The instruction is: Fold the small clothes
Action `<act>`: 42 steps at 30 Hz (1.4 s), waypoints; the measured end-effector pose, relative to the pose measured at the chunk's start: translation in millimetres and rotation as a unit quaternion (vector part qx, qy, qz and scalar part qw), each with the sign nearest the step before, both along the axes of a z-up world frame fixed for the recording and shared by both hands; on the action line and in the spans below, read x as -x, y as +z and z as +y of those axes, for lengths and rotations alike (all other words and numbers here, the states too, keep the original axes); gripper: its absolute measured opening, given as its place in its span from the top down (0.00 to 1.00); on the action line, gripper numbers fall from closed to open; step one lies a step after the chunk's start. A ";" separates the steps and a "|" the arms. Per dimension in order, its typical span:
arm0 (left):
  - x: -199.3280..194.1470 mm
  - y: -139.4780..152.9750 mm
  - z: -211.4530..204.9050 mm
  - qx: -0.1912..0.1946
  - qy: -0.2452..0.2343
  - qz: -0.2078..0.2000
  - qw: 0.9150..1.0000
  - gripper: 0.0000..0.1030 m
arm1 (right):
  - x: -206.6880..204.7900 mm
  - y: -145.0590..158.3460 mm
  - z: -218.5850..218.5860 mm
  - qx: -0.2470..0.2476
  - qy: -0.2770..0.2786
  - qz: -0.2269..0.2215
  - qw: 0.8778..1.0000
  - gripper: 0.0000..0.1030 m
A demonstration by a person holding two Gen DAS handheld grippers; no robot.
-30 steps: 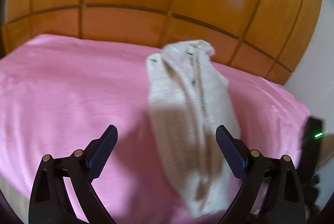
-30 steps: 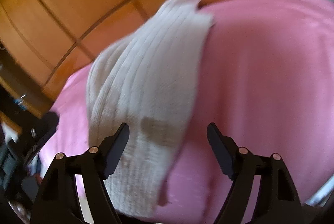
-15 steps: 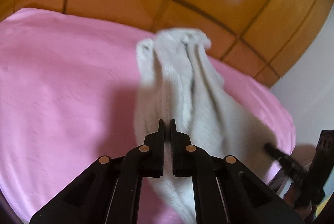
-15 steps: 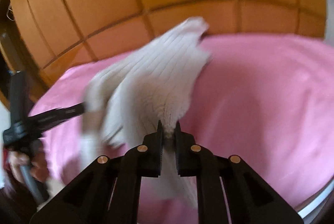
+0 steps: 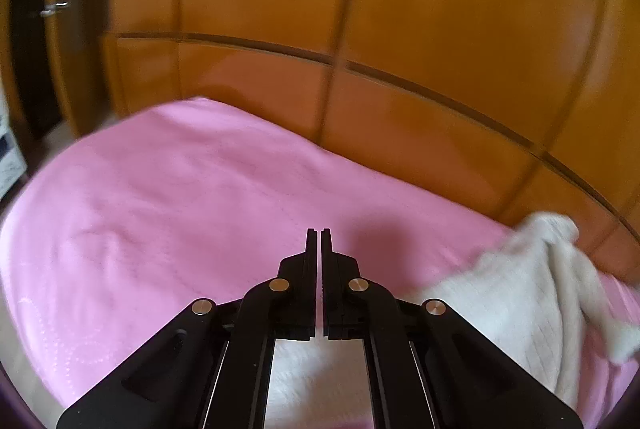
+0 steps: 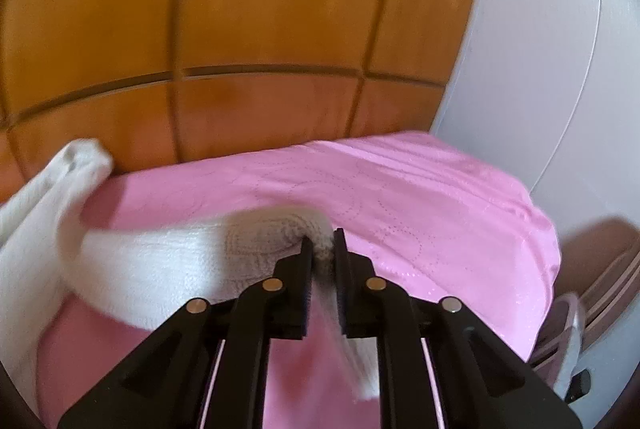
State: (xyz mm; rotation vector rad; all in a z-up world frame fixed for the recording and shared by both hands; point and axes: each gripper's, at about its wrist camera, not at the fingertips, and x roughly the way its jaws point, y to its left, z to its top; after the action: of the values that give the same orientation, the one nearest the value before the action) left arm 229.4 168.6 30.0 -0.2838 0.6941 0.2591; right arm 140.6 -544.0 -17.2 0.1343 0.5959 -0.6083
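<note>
Right gripper [image 6: 321, 243] clamped on knit garment [image 6: 152, 261], left gripper [image 5: 319, 241] closed (nothing visibly between tips), probably spreading it over pink bedspread [image 6: 420, 197].

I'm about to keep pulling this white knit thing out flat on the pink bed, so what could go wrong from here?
1. The right gripper pinches only a small bunch of the white garment, so a harder pull may slip it free.
2. The left gripper looks shut, but cloth between its jaws is not visible; its hold is uncertain.
3. The garment's far end lies against the wooden panel and may drag unevenly.
</note>
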 end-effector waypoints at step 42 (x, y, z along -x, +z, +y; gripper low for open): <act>108.0 -41.1 -111.8 0.290 -0.293 0.003 0.911 0.95 | 120.2 51.5 154.2 -0.286 0.381 -0.131 0.869 0.95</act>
State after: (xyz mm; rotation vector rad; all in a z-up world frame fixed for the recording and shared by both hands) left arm 121.4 56.8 -11.1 -0.6228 0.8201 -0.5358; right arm 20.4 -389.9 34.2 0.5034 0.4958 0.3716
